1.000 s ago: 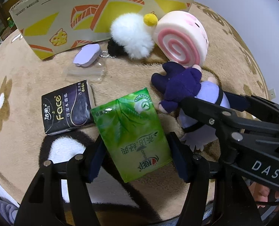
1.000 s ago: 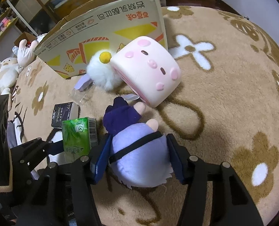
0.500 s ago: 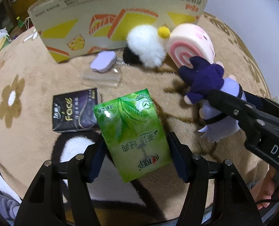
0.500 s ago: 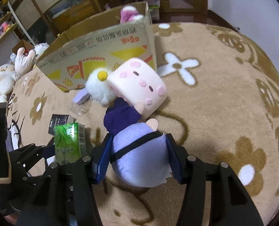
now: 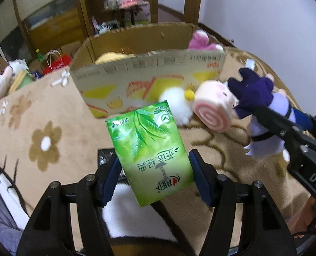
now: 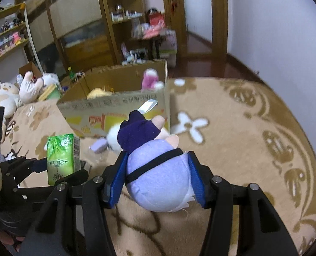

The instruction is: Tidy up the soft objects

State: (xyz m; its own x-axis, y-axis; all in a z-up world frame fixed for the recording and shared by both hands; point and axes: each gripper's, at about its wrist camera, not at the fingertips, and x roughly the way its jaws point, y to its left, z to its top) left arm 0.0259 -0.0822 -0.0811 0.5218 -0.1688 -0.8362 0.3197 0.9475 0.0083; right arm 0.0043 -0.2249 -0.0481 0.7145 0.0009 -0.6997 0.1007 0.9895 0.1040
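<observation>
Left wrist view: the left gripper (image 5: 153,178) clamps a green tissue pack (image 5: 149,153) between its fingers, the cardboard box (image 5: 147,83) beyond the fingertips. Right wrist view: the right gripper (image 6: 157,180) squeezes a purple doll (image 6: 158,170) between its fingers, facing the box.

My left gripper (image 5: 153,179): matte black angular arms, one silver screw head per link, blue ribbed pads (image 5: 110,183) lining the fingers; my right gripper (image 6: 157,180): same black links, silver screws, blue pads; beside the left gripper, the right one's black flank bears white letters "DAS"; bare skin of my hand (image 5: 301,221) shows beneath that lettering.
</observation>
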